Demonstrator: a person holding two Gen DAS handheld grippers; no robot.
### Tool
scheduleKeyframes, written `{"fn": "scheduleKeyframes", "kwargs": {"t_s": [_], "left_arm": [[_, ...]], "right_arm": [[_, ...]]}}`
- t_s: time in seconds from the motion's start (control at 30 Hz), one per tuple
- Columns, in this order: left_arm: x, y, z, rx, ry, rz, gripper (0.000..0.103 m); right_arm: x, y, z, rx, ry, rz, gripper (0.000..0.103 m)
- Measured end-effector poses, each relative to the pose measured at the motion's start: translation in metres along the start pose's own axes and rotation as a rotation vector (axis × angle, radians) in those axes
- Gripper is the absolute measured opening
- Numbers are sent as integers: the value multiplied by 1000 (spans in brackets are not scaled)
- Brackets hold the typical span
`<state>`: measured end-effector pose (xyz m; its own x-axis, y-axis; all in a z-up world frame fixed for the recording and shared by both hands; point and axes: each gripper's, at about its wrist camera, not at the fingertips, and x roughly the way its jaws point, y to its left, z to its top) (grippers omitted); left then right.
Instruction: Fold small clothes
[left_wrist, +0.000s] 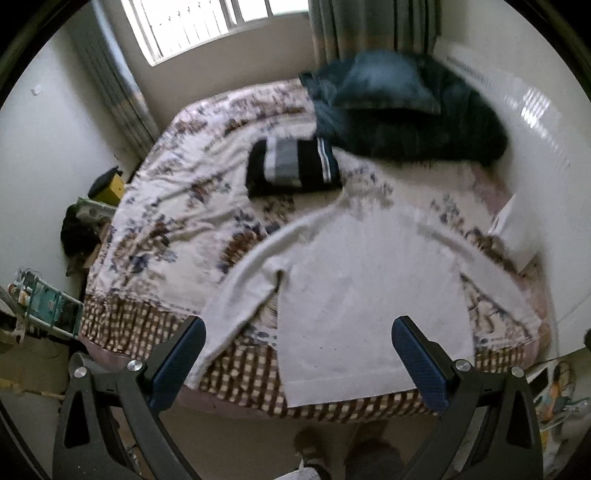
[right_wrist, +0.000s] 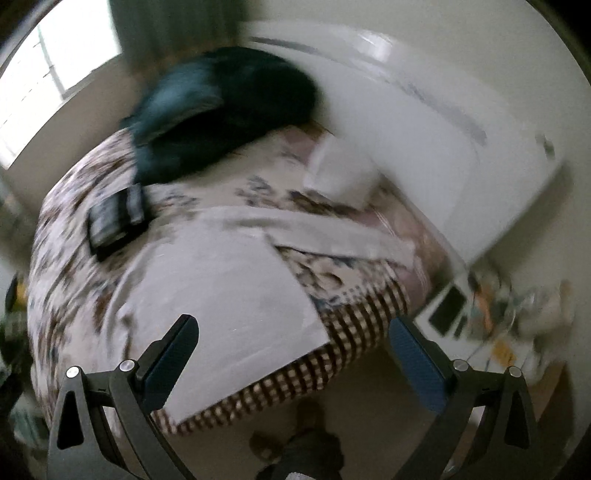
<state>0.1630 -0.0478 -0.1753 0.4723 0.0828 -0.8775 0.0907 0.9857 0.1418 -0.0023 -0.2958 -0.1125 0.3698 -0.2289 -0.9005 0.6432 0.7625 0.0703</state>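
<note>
A white long-sleeved top lies spread flat on the bed, hem at the near edge, sleeves out to both sides; it also shows in the right wrist view. A folded black garment with grey and white stripes lies beyond it on the bed, and shows in the right wrist view. My left gripper is open and empty above the hem. My right gripper is open and empty above the top's right hem corner. The right wrist view is blurred.
The bed has a floral cover with a checked border. Dark blue pillows and bedding are piled at the far end. A white headboard or wall stands on the right. Clutter sits on the floor at left. Feet show below.
</note>
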Motion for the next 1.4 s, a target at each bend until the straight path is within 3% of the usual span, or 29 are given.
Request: {"fn": "scheduleKeyframes", "kwargs": {"t_s": [0.13,0.33,0.53,0.63,0.73,0.8,0.83,0.87,0.9,0.93,0.97,1.17,1.4], "left_arm": [[81,-47,12,27,85,22,103],[193,-110,23,31,223,71,103],[306,-170,23,48,333,59,103],[347,-188,24,38,352,65,103],[387,-202,27,28,369,76,103],[401,-205,29,20,369,75,103],[408,-207,32,16,365,78,103],[413,-207,34,9,359,77,103],[416,-207,37,2,351,71,103],[418,-207,39,-4,343,68,103],[417,-205,40,-12,342,62,103],[405,-186,44,-35,332,31,103],[386,-132,46,-40,291,32,103]], "right_arm": [[108,-58,17,152,70,-75,103],[283,-160,38,426,209,-56,103],[404,-252,36,733,196,-88,103],[464,-287,31,900,195,-50,93],[510,-315,26,1060,167,-28,69],[522,-323,31,1108,76,-50,64],[523,-323,36,1106,35,-61,56],[525,-322,43,1093,6,-77,41],[527,-321,50,1082,-5,-84,33],[529,-317,58,1069,-13,-95,16],[528,-313,66,1052,-17,-108,11],[490,-253,131,805,-96,-93,8],[412,-98,214,430,-187,67,8]]}}
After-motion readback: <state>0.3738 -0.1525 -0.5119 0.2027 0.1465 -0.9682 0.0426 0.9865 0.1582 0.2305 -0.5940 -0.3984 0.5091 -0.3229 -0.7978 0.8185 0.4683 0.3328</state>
